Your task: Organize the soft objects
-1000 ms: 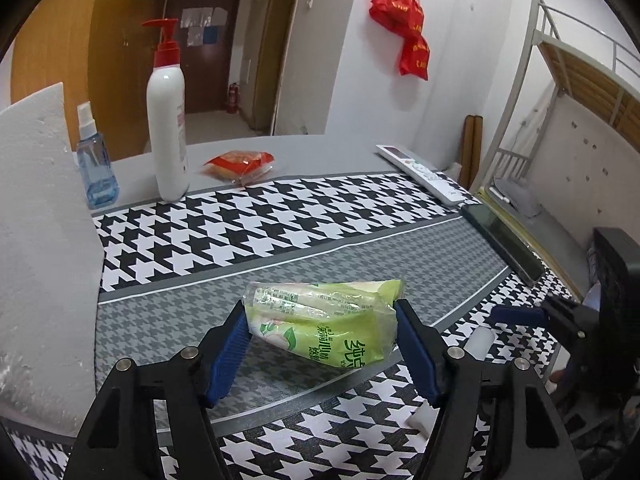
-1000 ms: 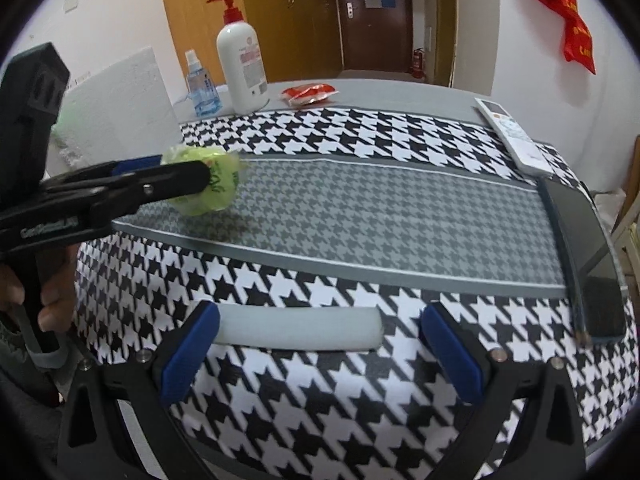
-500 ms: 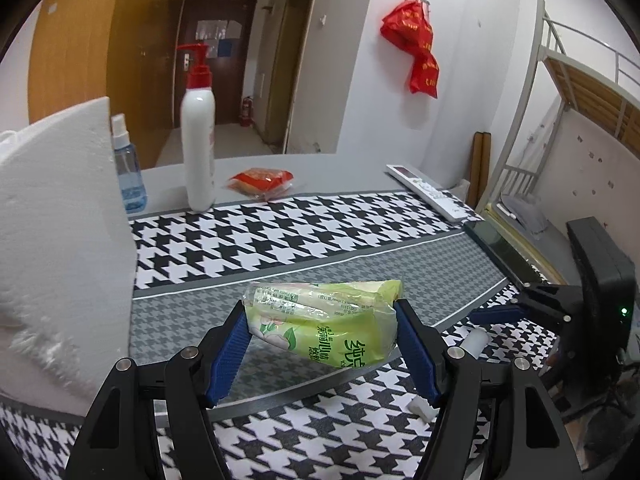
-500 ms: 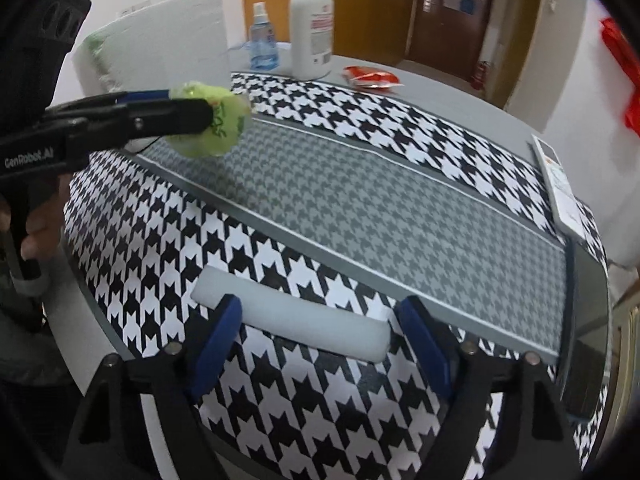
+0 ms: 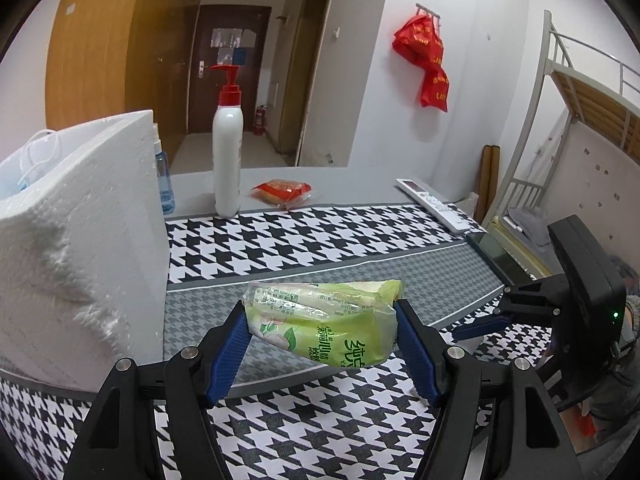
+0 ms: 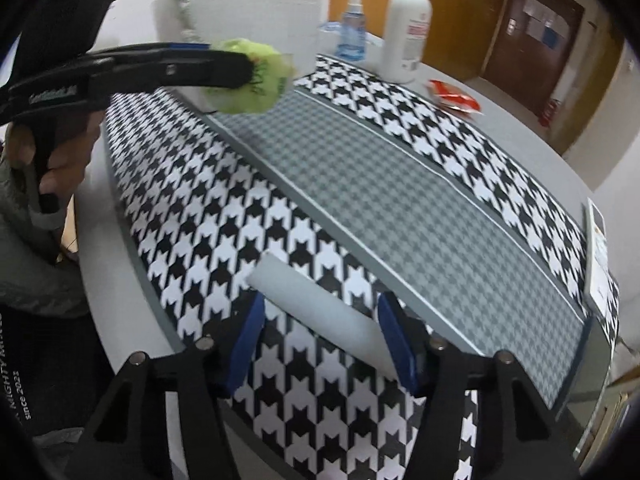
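Green plastic wraps the tissue pack (image 5: 324, 322), printed with green Chinese characters, which the left gripper (image 5: 322, 344) clamps off the table (image 6: 516, 128), near the white foam box (image 5: 72, 240) at the table's left edge. The right gripper (image 6: 320, 340) has just been closing its jaws around a white foam strip (image 6: 316, 304) lying on the houndstooth cloth (image 6: 224, 200) by the near edge (whether the pads already press it I cannot tell). A pump bottle (image 6: 408, 32) carries red lettering too small to read.
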Demonstrator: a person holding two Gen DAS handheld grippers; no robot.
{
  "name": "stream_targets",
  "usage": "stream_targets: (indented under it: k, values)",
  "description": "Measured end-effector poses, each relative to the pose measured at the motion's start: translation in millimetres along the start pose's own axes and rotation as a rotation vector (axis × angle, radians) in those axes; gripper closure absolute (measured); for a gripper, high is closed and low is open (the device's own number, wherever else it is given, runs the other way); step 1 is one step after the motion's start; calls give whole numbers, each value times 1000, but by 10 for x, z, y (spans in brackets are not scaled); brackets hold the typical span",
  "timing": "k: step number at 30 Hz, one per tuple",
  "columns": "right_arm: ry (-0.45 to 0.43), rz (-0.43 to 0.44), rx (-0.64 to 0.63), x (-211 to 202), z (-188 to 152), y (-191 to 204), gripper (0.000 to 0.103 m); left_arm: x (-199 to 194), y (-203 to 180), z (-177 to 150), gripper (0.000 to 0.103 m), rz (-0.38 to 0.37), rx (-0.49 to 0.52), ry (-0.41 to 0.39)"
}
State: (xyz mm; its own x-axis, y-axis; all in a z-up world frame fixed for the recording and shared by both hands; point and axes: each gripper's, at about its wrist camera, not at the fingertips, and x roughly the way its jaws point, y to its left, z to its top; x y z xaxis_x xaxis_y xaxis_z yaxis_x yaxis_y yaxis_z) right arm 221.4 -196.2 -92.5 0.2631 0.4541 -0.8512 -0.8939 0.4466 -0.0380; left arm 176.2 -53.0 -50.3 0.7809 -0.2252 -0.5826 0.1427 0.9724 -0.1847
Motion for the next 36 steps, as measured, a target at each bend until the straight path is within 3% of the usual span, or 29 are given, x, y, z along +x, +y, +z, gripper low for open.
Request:
stream_targets:
  k: [8, 14, 20, 23, 26, 29, 36]
  values:
    - [32, -14, -59, 131, 19, 44, 41, -41, 10, 0, 31, 5, -5, -8]
    - [42, 21, -70, 141, 54, 51, 59, -59, 12, -2, 31, 6, -12, -6]
    - [9, 59, 12, 124, 90, -23, 78, -43, 11, -5, 32, 3, -12, -4]
    - [-24, 40, 80, 122, 154, -101, 83, -52, 16, 10, 32, 10, -11, -12]
    - [-59, -60, 143, 98, 245, -216, 84, -42, 31, 8, 32, 17, -15, -10]
    - [-76, -60, 165, 48, 250, -257, 83, -36, 36, -7, 31, 16, -17, -4]
    - [-44, -100, 18, -7, 119, -79, 83, -77, 58, 3, 31, 22, -20, -18]
